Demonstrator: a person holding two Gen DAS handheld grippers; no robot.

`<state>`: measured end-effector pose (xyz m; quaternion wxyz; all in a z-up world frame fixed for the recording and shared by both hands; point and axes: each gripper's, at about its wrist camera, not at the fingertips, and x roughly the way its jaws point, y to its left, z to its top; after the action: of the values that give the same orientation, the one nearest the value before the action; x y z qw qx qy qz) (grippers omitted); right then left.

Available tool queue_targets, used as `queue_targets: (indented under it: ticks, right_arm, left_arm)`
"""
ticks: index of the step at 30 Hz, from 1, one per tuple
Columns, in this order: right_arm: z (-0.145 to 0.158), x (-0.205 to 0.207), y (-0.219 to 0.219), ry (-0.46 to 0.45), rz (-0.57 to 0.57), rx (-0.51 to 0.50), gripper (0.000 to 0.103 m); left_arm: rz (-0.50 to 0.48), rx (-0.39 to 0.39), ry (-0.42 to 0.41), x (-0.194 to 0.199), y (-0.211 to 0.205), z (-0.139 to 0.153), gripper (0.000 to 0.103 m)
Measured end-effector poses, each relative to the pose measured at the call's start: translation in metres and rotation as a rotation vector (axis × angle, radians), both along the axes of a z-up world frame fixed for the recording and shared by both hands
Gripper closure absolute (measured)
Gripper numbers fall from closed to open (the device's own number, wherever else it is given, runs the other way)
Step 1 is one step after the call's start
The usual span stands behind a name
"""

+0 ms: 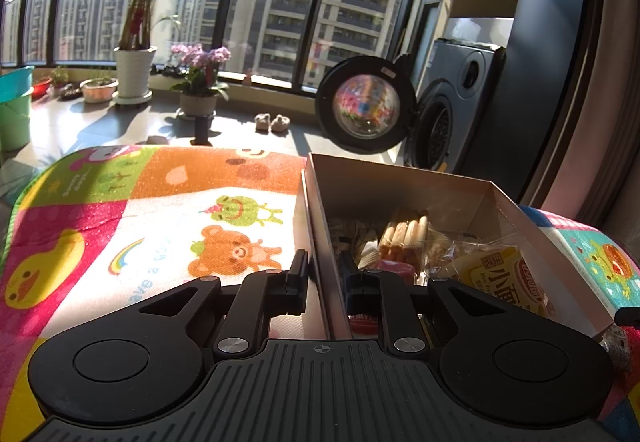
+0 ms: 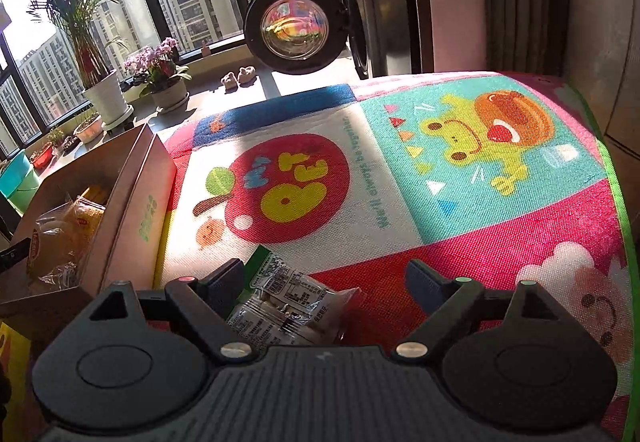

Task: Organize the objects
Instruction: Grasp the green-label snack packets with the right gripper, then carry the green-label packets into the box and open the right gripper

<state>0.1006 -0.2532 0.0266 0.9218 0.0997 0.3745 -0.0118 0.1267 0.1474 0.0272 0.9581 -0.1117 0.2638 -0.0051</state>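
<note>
Two sets of jaws: right wide around snack packet (image 2: 280,302); left pinching box wall (image 1: 320,242).

The left gripper (image 1: 323,274) is seen held low and level, its jaws drawn close together with one finger on either side of a thin upright wall, which is pinched between them. The right gripper (image 2: 326,280) is shown lowered and pointed forward, its jaws spread wide apart and nothing clamped between them; a wrapped packet is seen lying in the gap, nearer the left finger. No hand or sleeve is shown in either view.
</note>
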Motion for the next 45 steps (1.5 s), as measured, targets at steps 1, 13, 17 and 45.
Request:
queue_targets:
  ticks: [1,13,17,45]
  right_arm:
    - [0.000,0.004,0.001,-0.004,-0.004,0.002,0.014]
    - [-0.007,0.008,0.013,0.051,0.062,0.172,0.011]
    - [-0.007,-0.018,0.027,0.064,0.126,0.171,0.011]
    - [-0.005,-0.078,0.079,0.002,0.410,-0.159,0.050]
  left_arm:
    - [0.000,0.001,-0.001,0.000,0.000,0.000,0.084]
    - [-0.001,0.000,-0.001,0.000,0.002,0.001,0.084]
    - [0.001,0.001,-0.002,0.000,0.002,0.001,0.085]
    - [-0.043,0.189,0.093,0.010,-0.018,0.013,0.089]
